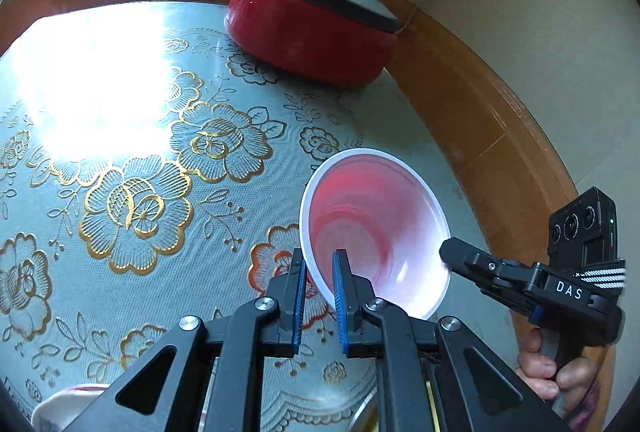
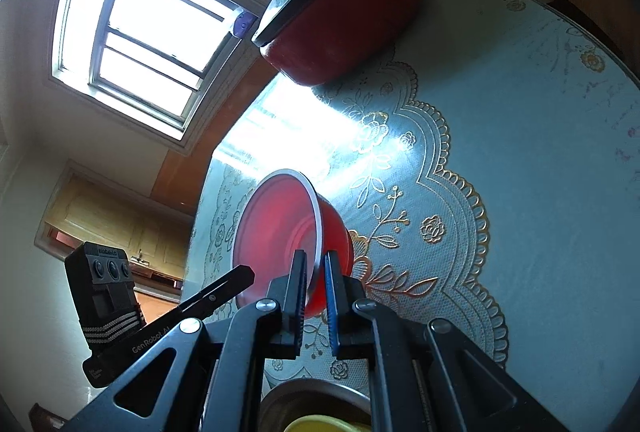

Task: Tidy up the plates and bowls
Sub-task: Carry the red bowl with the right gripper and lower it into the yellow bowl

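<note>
Sunlit floral cloth (image 1: 132, 152) is lying below both grippers: left (image 1: 320, 274) and right (image 2: 316, 274) each pinching one bowl (image 1: 376, 228) rim; uneven pulling risks slipping.

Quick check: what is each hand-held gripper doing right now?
Left hand-held gripper: shut on the rim of the red bowl.
Right hand-held gripper: shut on the same bowl's opposite rim.
</note>
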{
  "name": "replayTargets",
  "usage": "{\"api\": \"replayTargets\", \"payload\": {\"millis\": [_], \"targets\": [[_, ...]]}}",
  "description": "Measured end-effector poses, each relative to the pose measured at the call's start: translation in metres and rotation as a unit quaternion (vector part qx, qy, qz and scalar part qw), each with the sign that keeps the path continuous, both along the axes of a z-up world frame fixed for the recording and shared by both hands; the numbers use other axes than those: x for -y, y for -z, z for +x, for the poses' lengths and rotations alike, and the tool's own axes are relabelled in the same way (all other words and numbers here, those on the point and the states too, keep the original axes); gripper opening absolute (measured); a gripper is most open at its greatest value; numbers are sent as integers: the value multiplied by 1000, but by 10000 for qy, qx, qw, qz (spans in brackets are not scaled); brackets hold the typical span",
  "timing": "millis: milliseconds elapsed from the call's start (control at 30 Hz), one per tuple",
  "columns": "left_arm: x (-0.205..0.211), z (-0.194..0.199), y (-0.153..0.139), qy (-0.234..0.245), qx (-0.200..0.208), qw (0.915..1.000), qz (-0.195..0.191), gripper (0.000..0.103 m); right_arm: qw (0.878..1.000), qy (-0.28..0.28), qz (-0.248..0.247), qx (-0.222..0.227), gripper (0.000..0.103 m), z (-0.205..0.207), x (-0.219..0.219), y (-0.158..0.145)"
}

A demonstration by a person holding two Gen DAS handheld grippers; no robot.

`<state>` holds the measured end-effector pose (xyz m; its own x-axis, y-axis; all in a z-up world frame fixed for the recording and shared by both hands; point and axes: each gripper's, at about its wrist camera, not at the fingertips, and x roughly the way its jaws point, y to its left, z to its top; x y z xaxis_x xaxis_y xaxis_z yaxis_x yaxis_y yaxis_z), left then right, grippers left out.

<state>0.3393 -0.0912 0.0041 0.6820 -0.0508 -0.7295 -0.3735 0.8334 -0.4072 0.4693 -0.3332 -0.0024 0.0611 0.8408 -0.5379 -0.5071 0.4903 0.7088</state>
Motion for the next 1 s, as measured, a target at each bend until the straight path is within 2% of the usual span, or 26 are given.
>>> {"api": "replayTargets", "payload": {"millis": [500,1000], "targets": [[52,-65,-21,465,289,9985,-37,13,9994,-57,213,276,8,-51,47,-23],[93,-111,0,913,105,9948,-433,13,9994,-165,-94,273,9,-97,90,-11]]}}
